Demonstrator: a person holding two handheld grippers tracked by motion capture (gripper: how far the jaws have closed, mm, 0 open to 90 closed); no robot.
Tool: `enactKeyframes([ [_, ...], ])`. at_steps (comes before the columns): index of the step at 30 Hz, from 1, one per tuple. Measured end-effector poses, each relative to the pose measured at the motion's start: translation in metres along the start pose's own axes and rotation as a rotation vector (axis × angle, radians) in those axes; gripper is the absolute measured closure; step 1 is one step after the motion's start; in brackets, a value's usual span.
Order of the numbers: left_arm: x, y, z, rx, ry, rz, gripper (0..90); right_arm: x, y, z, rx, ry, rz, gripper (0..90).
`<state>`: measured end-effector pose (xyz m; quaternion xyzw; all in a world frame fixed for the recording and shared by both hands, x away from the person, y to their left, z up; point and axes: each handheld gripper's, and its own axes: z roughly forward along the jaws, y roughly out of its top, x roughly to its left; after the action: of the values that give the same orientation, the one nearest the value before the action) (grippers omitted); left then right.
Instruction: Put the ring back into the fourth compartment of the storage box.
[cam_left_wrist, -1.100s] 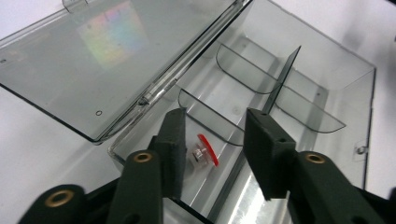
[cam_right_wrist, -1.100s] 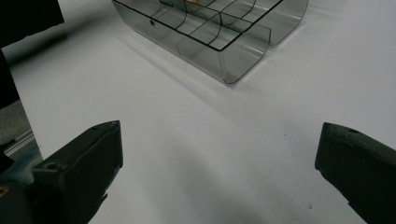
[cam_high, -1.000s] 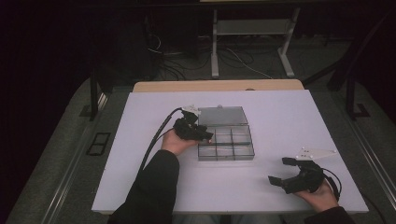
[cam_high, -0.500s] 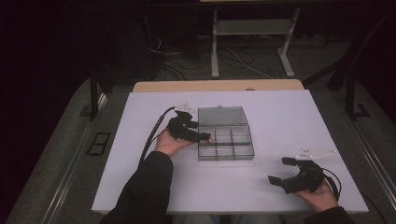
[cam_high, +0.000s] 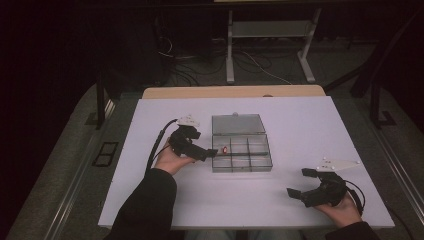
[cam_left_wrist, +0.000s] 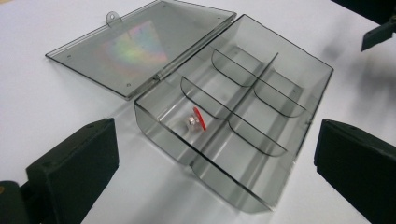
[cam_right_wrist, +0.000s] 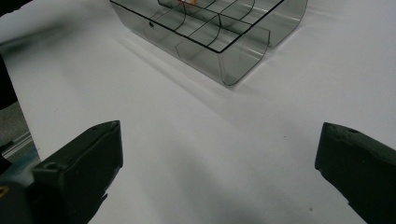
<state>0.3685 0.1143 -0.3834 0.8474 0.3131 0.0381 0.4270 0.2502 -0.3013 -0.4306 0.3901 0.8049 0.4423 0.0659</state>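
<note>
Red-headed pin (cam_left_wrist: 197, 119), the small piece at the centre of the work, lies loose on the floor of one compartment of the clear plastic box (cam_left_wrist: 285, 107), in the row next to the hinge and at the end nearest the left claw (cam_high: 212, 151). Box position: middle of the white bench (cam_high: 300, 125), with its lid (cam_left_wrist: 140, 51) swung fully back and lying flat on the bench surface. Curved and straight dividers split the box into six compartments, three on each side of a long central wall. Left claw: held just beside the box's near end, its jaws having just been opening and now spread wide, with nothing between them and no contact with pin or box; the left gripper view looks between the two black jaws onto the pin. Right claw (cam_high: 301, 182): resting low at the bench's near right corner, well apart from the box, jaws likewise spread wide over bare bench.
</note>
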Motion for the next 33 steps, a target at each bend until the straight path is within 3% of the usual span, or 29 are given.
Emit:
enactKeyframes([
  [20,-0.017,-0.048,-0.034,-0.05,0.015,-0.012,0.0,0.0,0.0,0.001,0.002,-0.003,0.002,0.4],
  [33,-0.022,-0.082,-0.049,-0.079,0.035,-0.053,0.0,0.001,0.0,0.001,0.006,-0.003,0.005,0.3],
])
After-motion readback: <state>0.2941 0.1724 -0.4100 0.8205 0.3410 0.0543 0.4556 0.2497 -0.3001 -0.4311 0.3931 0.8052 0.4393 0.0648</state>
